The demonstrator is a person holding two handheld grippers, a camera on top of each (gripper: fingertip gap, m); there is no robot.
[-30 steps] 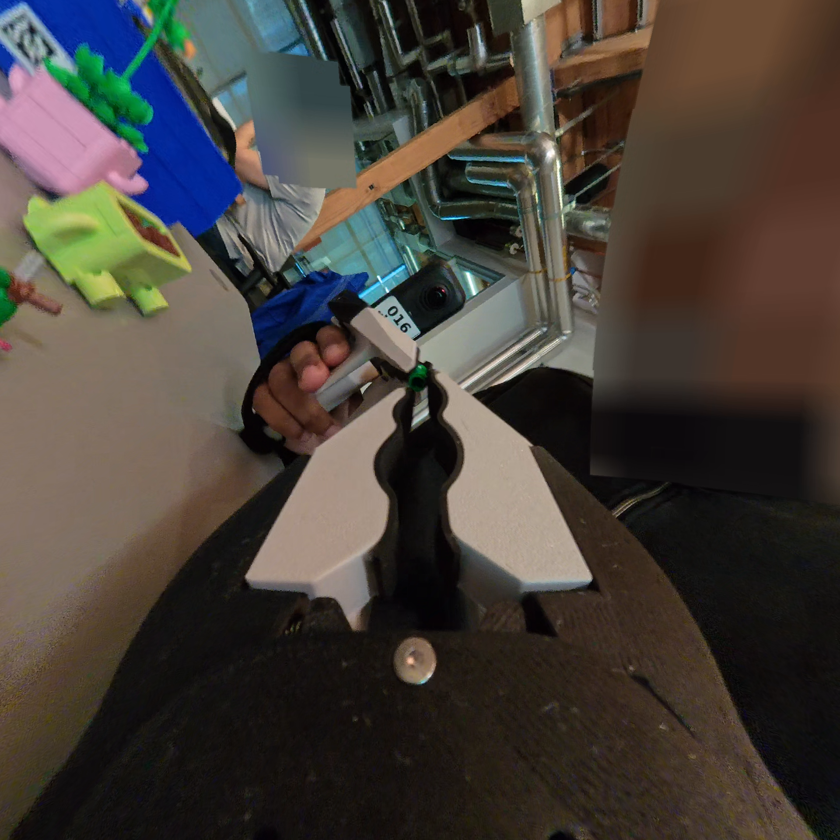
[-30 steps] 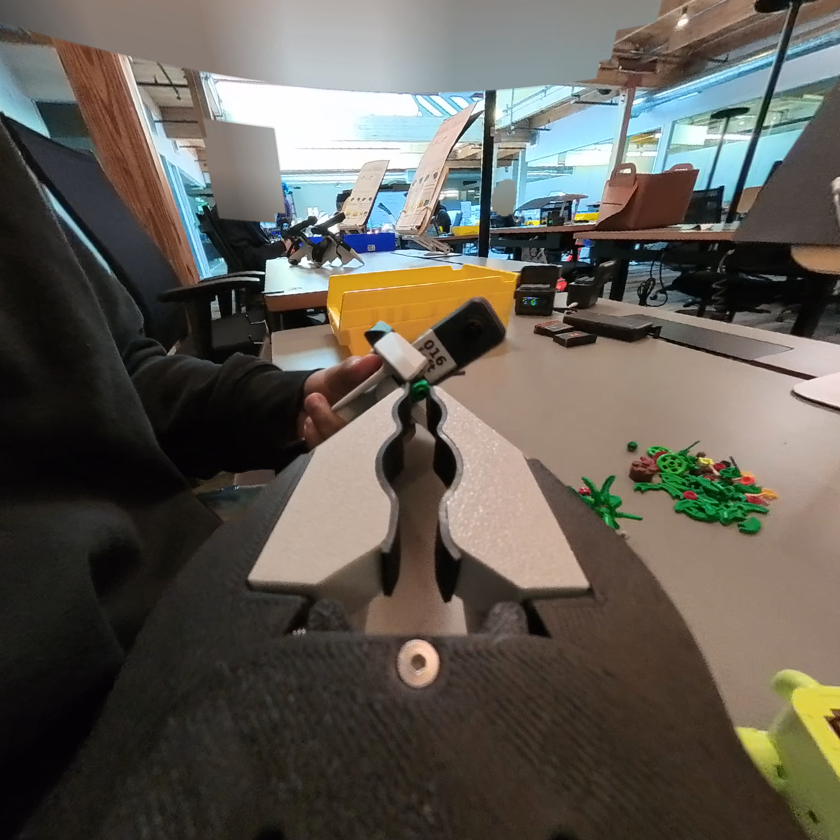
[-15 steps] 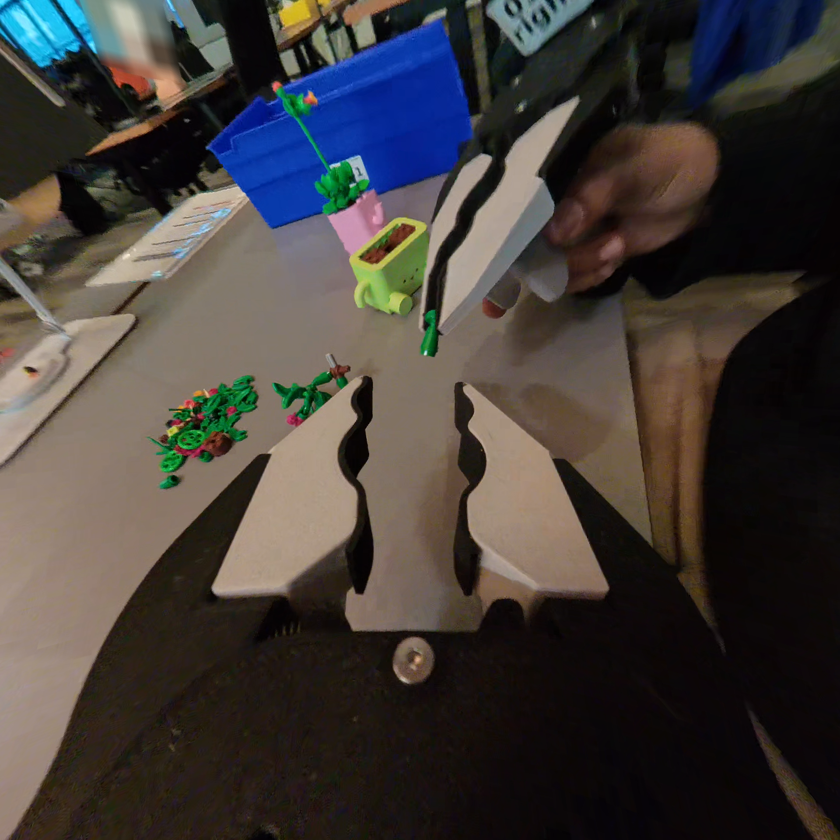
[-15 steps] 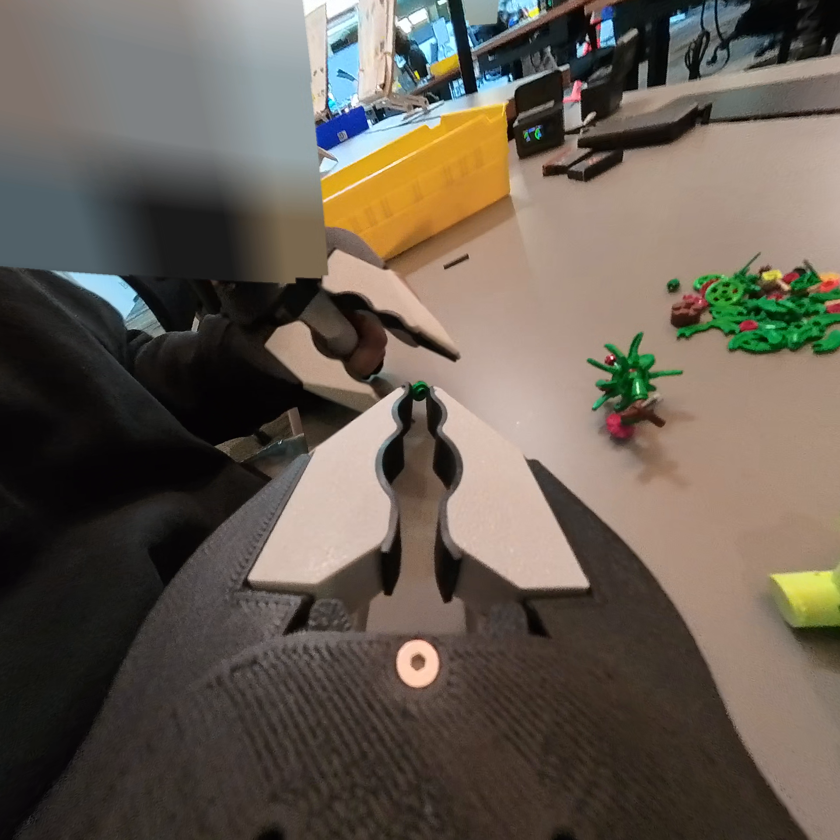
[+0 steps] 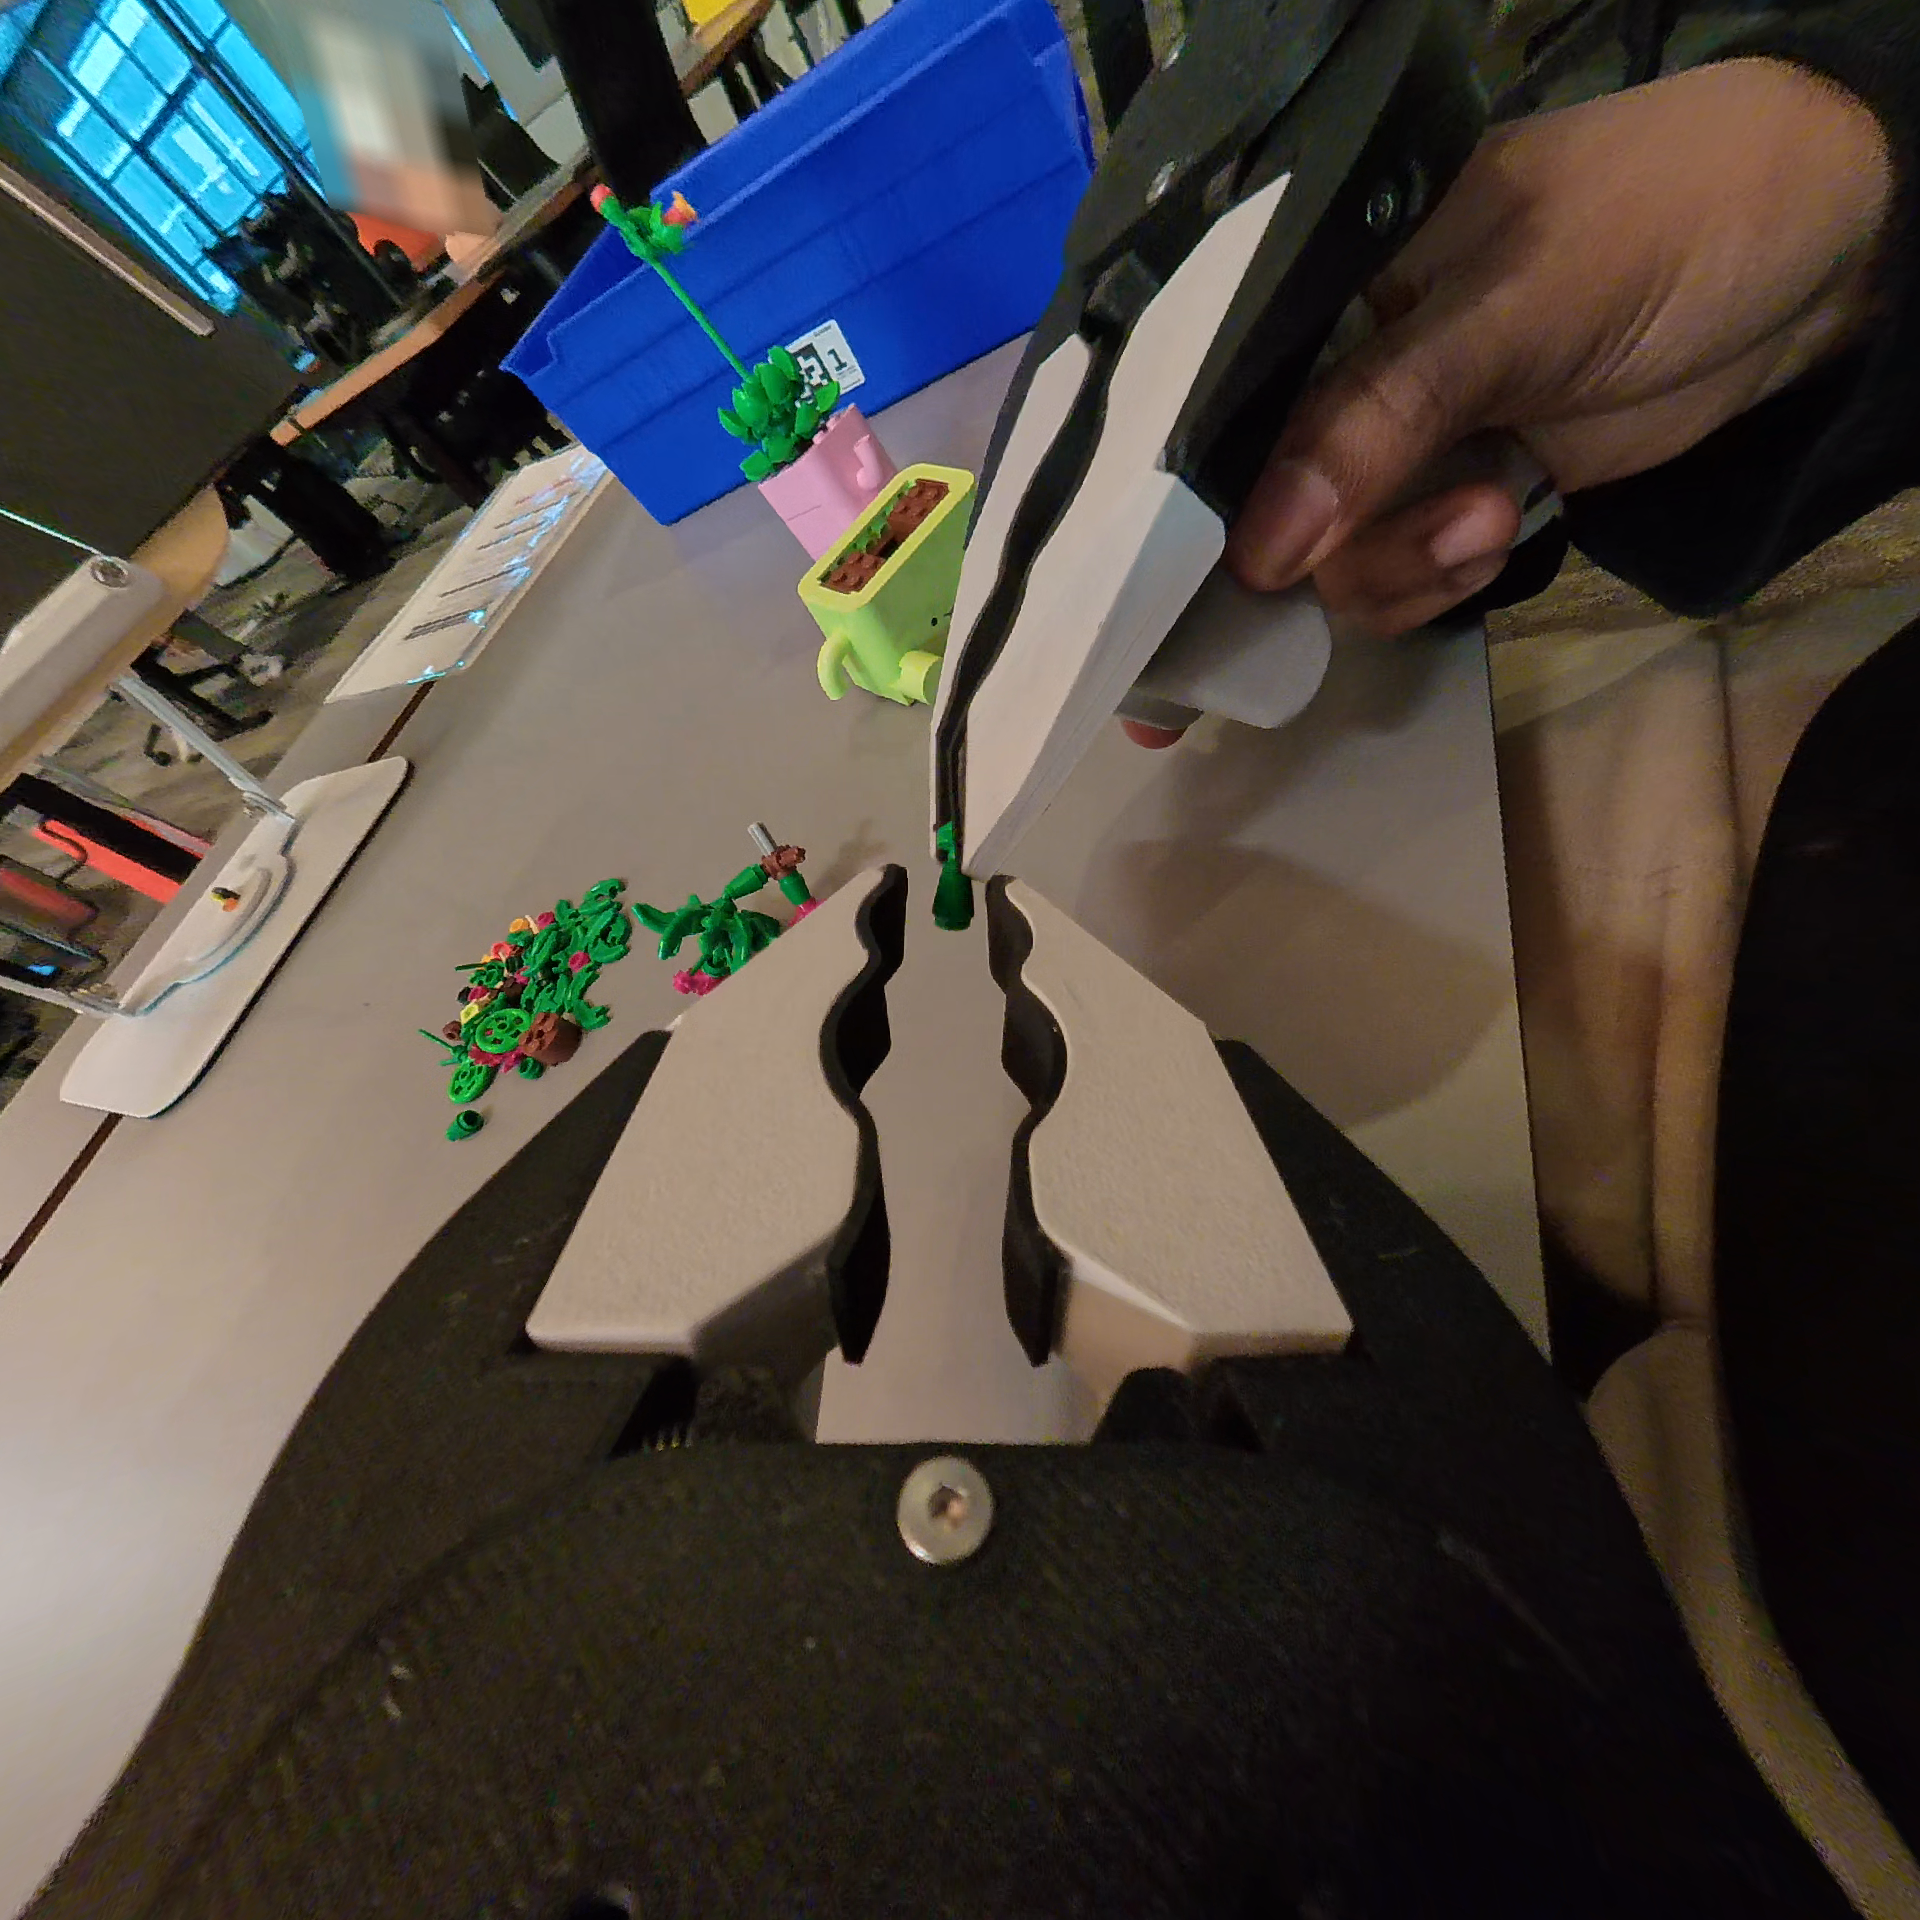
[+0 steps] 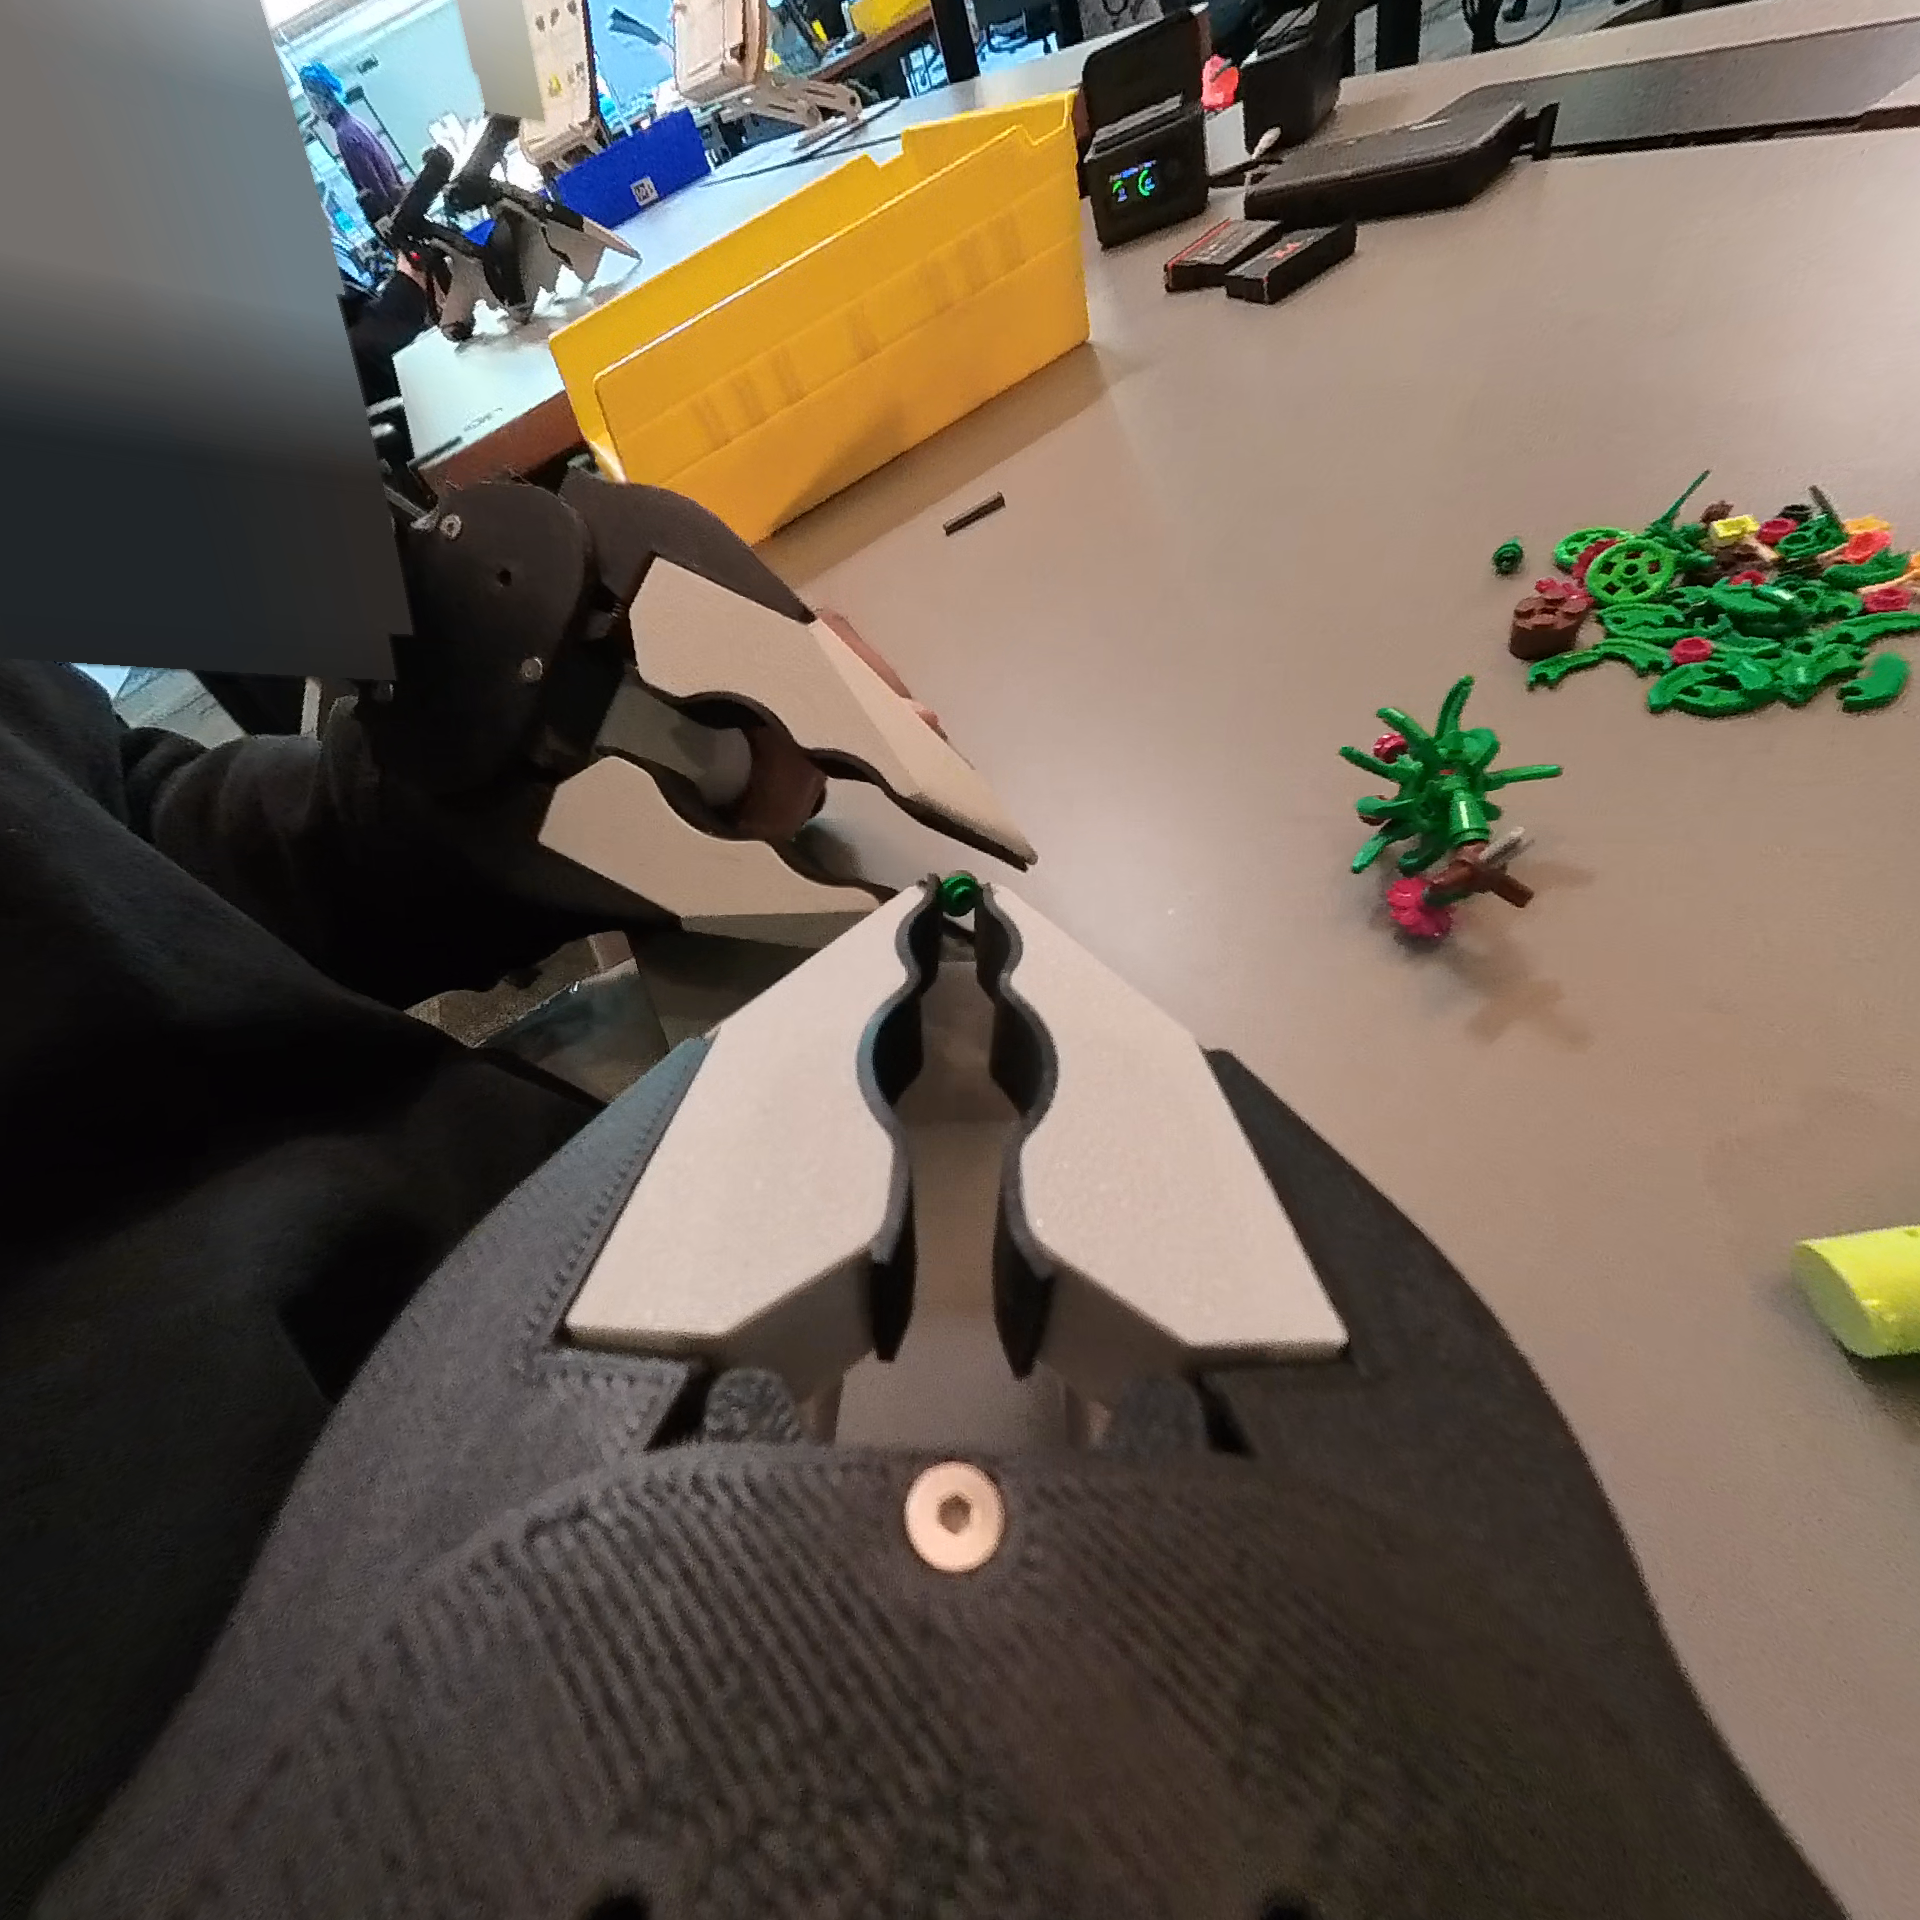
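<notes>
My right gripper [image 6: 958,902] is shut on a small green stem piece [image 6: 958,891] at its fingertips, above the grey table [image 6: 1351,1039]. In the left wrist view the right gripper [image 5: 951,847] points down and the green piece [image 5: 951,906] hangs from its tip. My left gripper [image 5: 943,896] is open, with that piece between its fingertips; I cannot tell whether they touch it. The left gripper also shows in the right wrist view [image 6: 961,868], just beyond the piece, held by a hand.
A small plant assembly [image 5: 727,925] and a pile of green and red pieces [image 5: 530,997] lie to the left. A lime pot [image 5: 894,582], a pink pot with a tall stem [image 5: 821,478] and a blue bin [image 5: 831,260] stand behind. A yellow bin [image 6: 831,312] stands farther off. Both grippers' tips are close together, under 4 cm apart.
One second ago both grippers pinched the green piece. My left gripper let go, opened wide and swung to face the table. Its jaws now stand narrower, around the piece the right gripper still holds.
</notes>
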